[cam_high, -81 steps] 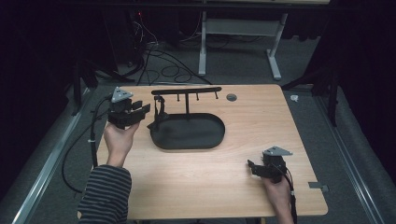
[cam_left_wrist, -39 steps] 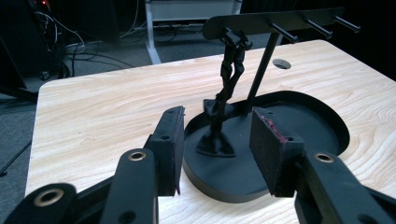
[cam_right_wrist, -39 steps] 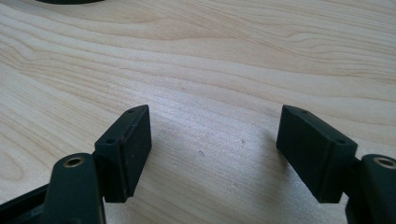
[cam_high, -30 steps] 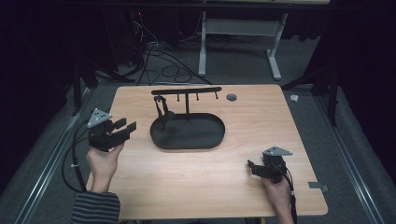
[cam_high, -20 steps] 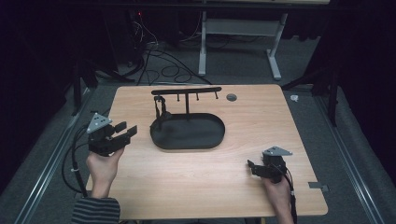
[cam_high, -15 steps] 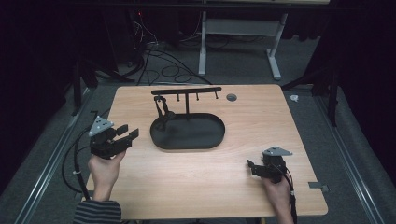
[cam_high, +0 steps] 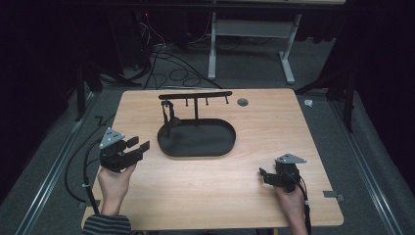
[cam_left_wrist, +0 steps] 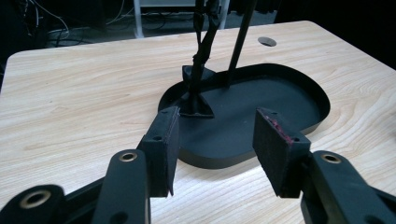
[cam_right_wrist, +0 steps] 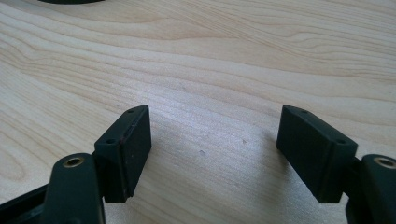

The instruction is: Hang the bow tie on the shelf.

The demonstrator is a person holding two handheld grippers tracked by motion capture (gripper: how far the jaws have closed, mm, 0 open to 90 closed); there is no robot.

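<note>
Left tool (cam_high: pixel 138 146), jaws just opening and empty, hovers level, aimed at black tray (cam_high: pixel 195 147).

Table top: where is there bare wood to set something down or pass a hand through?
Bare wood runs between the black tray and the near edge of the table, flanked by the left gripper and right gripper. The strip right of the tray, below the cable hole, is free too. It is crowded at the hook stand rising from the tray.

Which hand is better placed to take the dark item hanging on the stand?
Left. The left gripper faces the hanging item, fingers apart. The right gripper faces bare table.
</note>
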